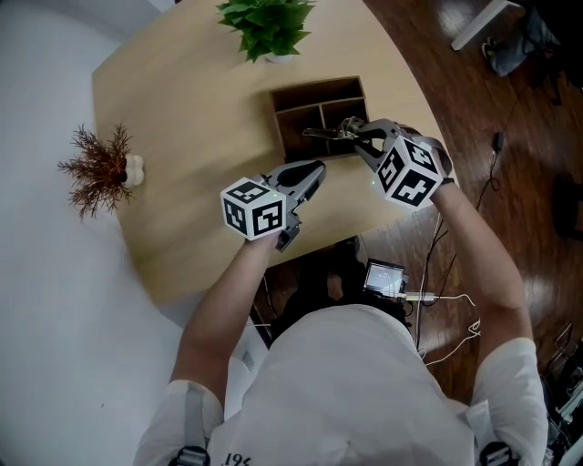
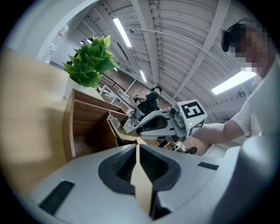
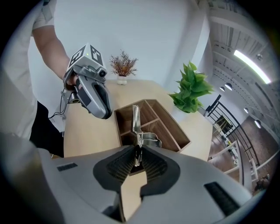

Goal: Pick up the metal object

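Plainly, the grasp is judged to be made and the lift to be the step in hand. The right claw (image 3: 137,154) is seen clamped on the metal object (image 3: 136,127), a slim, shiny utensil with a long flat arm and a curved part near the held end. The object is gripped by that near end, and its long arm is pointed away from the claw, over the dividers of the wooden box (image 1: 290,96) that stands on the worktop (image 1: 182,118). From the head view the object is seen lying across the box's near compartments. Whether its far end is clear of the dividers or touching them cannot be told.

The left claw (image 2: 138,151) is held with its jaws together and nothing between them. It is poised over the bare worktop just beside the box's near left corner, and no part in the grasp is taken by it.

For the next move a straight rise is called for, with the clamp kept firm so that the thin metal is not allowed to pivot in the pads. The long arm should be watched, since it could be caught on a divider or the box wall if the claw is tilted or drawn sideways. A green plant (image 1: 269,25) at the far edge is well apart and should not be disturbed.
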The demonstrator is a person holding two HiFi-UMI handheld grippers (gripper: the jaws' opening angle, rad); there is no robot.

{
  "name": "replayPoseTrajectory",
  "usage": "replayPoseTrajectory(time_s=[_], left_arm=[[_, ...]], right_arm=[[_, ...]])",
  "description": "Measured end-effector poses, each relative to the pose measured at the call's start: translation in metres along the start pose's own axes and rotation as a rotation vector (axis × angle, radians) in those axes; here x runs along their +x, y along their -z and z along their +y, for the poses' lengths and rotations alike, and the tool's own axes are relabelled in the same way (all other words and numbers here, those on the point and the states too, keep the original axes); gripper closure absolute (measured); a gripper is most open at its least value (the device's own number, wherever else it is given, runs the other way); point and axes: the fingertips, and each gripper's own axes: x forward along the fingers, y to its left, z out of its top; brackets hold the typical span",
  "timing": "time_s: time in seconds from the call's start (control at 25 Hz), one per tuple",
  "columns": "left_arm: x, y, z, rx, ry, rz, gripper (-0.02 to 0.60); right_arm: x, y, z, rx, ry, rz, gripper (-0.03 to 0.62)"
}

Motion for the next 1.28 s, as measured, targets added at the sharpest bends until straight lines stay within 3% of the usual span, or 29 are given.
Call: replayPoseTrajectory(time_s=[0.36,0.52,0.8,1.08,1.28], left_arm=[[-0.003,0.002,-0.001,0.0,-0.004,-0.007,0.581],[-0.006,0.002,0.001,-0.004,-0.011,-0.009,0.581],[-0.008,0.001,-0.002,-0.011,-0.012,-0.022,0.581],[-0.021,-0.009,-0.011,-0.008,-0.017,-0.073,0.581],[-0.029,-0.022,-0.022,0.01,-0.014,-0.114,0.581]], right_arm=[[0.017,-0.005,0.024,-0.053,-0.051,0.017,0.576],[0.018,-0.005,0.022,0.026,-0.041,-0.009,0.586],[0.019,-0.005,0.02,0.074,-0.002,-0.042,0.589],[0.005,-0.007,0.007,0.245,0.042,-0.111,0.589],[-0.007,-0.014,0.001,0.28,0.078,-0.138,0.589]])
